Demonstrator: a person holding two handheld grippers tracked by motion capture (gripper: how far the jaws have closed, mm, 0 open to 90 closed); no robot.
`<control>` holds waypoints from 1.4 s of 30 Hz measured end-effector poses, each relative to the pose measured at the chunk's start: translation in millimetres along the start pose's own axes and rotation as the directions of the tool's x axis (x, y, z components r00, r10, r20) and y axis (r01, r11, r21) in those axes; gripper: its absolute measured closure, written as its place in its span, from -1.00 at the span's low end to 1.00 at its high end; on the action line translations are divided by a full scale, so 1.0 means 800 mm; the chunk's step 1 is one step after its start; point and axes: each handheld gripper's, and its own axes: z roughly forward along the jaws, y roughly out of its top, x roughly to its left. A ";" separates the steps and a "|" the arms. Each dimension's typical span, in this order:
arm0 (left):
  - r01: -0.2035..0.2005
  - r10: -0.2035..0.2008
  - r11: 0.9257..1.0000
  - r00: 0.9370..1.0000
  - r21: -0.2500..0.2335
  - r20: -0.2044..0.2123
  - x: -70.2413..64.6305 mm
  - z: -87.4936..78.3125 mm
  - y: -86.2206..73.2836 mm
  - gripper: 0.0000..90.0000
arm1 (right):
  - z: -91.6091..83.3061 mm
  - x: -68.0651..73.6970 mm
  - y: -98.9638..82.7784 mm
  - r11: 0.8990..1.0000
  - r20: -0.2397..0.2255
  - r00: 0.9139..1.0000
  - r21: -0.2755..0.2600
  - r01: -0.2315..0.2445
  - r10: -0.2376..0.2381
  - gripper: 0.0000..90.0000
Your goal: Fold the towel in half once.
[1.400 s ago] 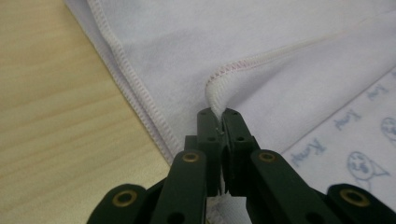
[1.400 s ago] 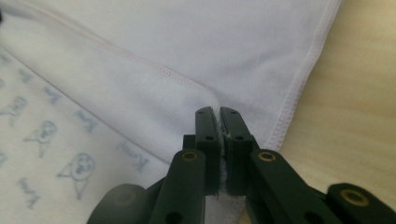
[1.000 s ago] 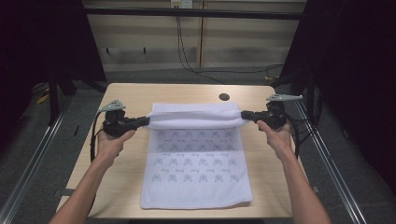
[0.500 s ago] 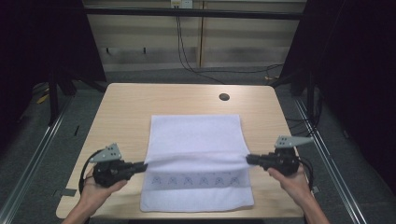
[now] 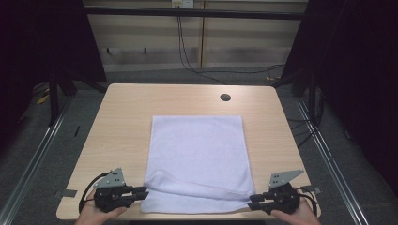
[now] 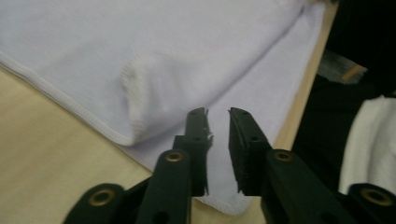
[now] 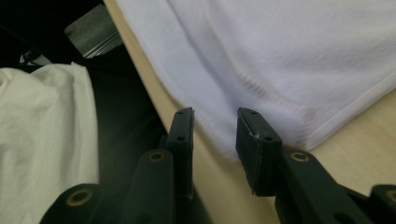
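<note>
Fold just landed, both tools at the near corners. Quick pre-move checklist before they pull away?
1. Left tool let go of the white terry towel: ok. Its jaws have just been opening, with a gap and no cloth between the pads in the left tool view.
2. Right tool let go: ok. Its jaws have just been opening; the towel's corner lies beyond the tips, not pinched.
3. Folded layer on the lower one: not ok. Its near edge runs slanted, with a wrinkle at the near left corner.
4. Towel on the light wooden table: ok, though its near hem lies close to the table's edge.
5. Retreat path for both tools: ok.
</note>
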 end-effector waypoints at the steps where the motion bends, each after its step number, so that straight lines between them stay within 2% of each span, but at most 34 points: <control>1: 0.003 -0.003 1.000 1.000 -0.011 -0.014 0.008 0.000 0.004 0.59 | 0.000 0.004 -0.003 1.000 -0.010 1.000 0.005 0.004 -0.004 0.51; 2: 0.010 -0.010 1.000 1.000 -0.025 -0.027 0.014 0.002 0.007 0.57 | 0.000 0.007 -0.005 1.000 -0.025 1.000 0.013 0.011 -0.010 0.53; 3: 0.024 -0.024 0.999 0.999 -0.022 -0.029 0.027 0.009 0.014 0.52 | -0.001 0.009 -0.005 1.000 0.003 1.000 0.002 0.027 -0.027 0.54; 4: 0.032 -0.032 0.999 0.998 -0.015 -0.046 0.034 0.016 0.020 0.41 | -0.004 0.009 -0.003 0.999 0.034 0.999 -0.043 0.011 -0.010 0.57; 5: 0.028 -0.028 1.000 0.997 0.007 -0.074 0.041 0.025 0.025 0.34 | -0.007 0.006 0.000 0.997 0.019 1.000 -0.077 0.012 -0.010 0.57; 6: 0.038 -0.036 0.999 0.998 0.023 -0.061 0.047 0.034 0.028 0.23 | -0.009 0.003 0.004 0.995 0.027 1.000 -0.096 0.007 -0.005 0.56; 7: 0.047 -0.046 0.999 0.998 0.025 -0.051 0.051 0.042 0.030 0.22 | -0.009 -0.001 0.009 0.994 0.046 0.999 -0.108 0.000 0.005 0.56; 8: 0.053 -0.052 0.998 0.998 0.029 -0.040 0.052 0.049 0.033 0.17 | -0.009 -0.006 0.013 0.993 0.042 0.999 -0.117 -0.005 0.010 0.56; 9: 0.046 -0.046 0.998 0.999 0.045 -0.015 0.053 0.056 0.036 0.13 | -0.007 -0.013 0.017 0.991 0.050 0.999 -0.131 -0.012 0.019 0.55; 11: 0.041 -0.040 0.995 0.999 0.093 -0.011 0.053 0.066 0.040 0.12 | -0.003 -0.029 0.024 0.989 0.067 0.997 -0.143 -0.030 0.040 0.54; 12: 0.035 -0.035 0.995 0.999 0.093 -0.009 0.051 0.071 0.040 0.18 | -0.001 -0.035 0.028 0.988 0.074 0.996 -0.148 -0.031 0.042 0.54; 13: 0.022 -0.025 0.995 0.999 0.094 0.032 0.047 0.073 0.038 0.46 | 0.002 -0.044 0.034 0.987 0.089 0.995 -0.154 -0.040 0.055 0.54; 14: 0.005 -0.011 0.994 0.998 0.107 0.054 0.042 0.074 0.038 0.67 | 0.005 -0.049 0.038 0.988 0.087 0.995 -0.148 -0.044 0.057 0.54; 15: -0.018 0.009 0.992 0.997 0.125 0.073 0.031 0.072 0.035 0.82 | 0.008 -0.052 0.041 0.989 0.090 0.995 -0.143 -0.040 0.053 0.54; 16: -0.018 0.007 0.992 0.995 0.122 0.095 0.028 0.071 0.033 0.90 | 0.015 -0.054 0.045 0.990 0.090 0.994 -0.131 -0.049 0.061 0.58; 17: -0.030 0.015 0.991 0.993 0.131 0.114 0.021 0.067 0.030 0.90 | 0.018 -0.055 0.046 0.991 0.088 0.994 -0.122 -0.047 0.058 0.58; 18: -0.021 0.006 0.992 0.993 0.122 0.121 0.013 0.062 0.024 0.91 | 0.024 -0.054 0.047 0.994 0.082 0.995 -0.102 -0.040 0.049 0.58; 19: -0.032 0.015 0.993 0.989 0.113 0.150 0.006 0.055 0.018 0.90 | 0.031 -0.051 0.046 0.996 0.078 0.996 -0.079 -0.036 0.042 0.58; 21: -0.036 0.021 0.995 0.988 0.097 0.155 -0.002 0.046 0.010 0.89 | 0.039 -0.046 0.045 0.998 0.065 0.997 -0.045 -0.033 0.036 0.58; 22: -0.045 0.029 0.995 0.984 0.086 0.178 -0.005 0.039 0.007 0.87 | 0.042 -0.041 0.043 1.000 0.054 0.998 -0.018 -0.019 0.020 0.58; 24: -0.037 0.025 0.997 0.981 0.061 0.192 -0.009 0.027 0.000 0.79 | 0.042 -0.031 0.039 1.000 0.001 1.000 -0.004 -0.001 0.001 0.57; 25: -0.037 0.027 0.999 0.975 0.040 0.220 -0.010 0.019 -0.003 0.74 | 0.039 -0.026 0.037 1.000 -0.018 1.000 0.001 0.009 -0.009 0.57; 26: -0.040 0.032 0.999 0.973 0.029 0.230 -0.009 0.014 -0.004 0.71 | 0.037 -0.020 0.034 1.000 -0.046 0.999 0.004 0.018 -0.018 0.57; 29: -0.002 0.009 1.000 0.977 -0.032 0.214 0.000 0.003 -0.002 0.56 | 0.036 -0.015 0.033 1.000 -0.028 0.999 -0.008 0.020 -0.020 0.56; 30: 0.018 -0.010 0.999 0.985 -0.046 0.173 0.009 0.002 0.000 0.53 | 0.037 -0.017 0.035 1.000 -0.015 1.000 -0.015 0.026 -0.026 0.56; 31: 0.043 -0.035 0.998 0.989 -0.054 0.142 0.019 0.005 0.003 0.50 | 0.038 -0.022 0.039 0.999 0.025 0.999 -0.032 0.025 -0.024 0.56; 32: 0.072 -0.064 0.996 0.991 -0.061 0.113 0.029 0.011 0.007 0.54 | 0.038 -0.029 0.044 0.999 0.043 0.999 -0.047 0.016 -0.014 0.58; 33: 0.092 -0.088 0.995 0.992 -0.045 0.092 0.038 0.019 0.011 0.57 | 0.040 -0.036 0.049 0.998 0.060 0.998 -0.061 0.006 -0.002 0.59; 34: 0.088 -0.086 0.996 0.994 -0.025 0.070 0.045 0.026 0.015 0.62 | 0.041 -0.044 0.056 0.997 0.093 0.996 -0.071 0.005 0.002 0.61; 35: 0.085 -0.085 0.996 0.996 -0.003 0.037 0.052 0.037 0.020 0.65 | 0.043 -0.051 0.062 0.997 0.106 0.994 -0.079 -0.001 0.009 0.66; 37: 0.077 -0.078 0.996 0.997 0.034 0.004 0.070 0.058 0.033 0.67 | 0.049 -0.071 0.079 0.996 0.151 0.989 -0.092 0.003 0.011 0.72; 38: 0.086 -0.086 0.995 0.996 0.044 -0.006 0.079 0.066 0.039 0.67 | 0.053 -0.079 0.086 0.996 0.156 0.987 -0.084 -0.018 0.031 0.76; 40: 0.112 -0.111 0.993 0.993 0.038 -0.035 0.093 0.078 0.047 0.67 | 0.063 -0.096 0.098 0.997 0.184 0.982 -0.074 -0.030 0.044 0.76; 42: 0.102 -0.097 0.993 0.992 0.053 -0.080 0.101 0.088 0.050 0.65 | 0.075 -0.108 0.107 0.997 0.202 0.978 -0.066 -0.035 0.048 0.75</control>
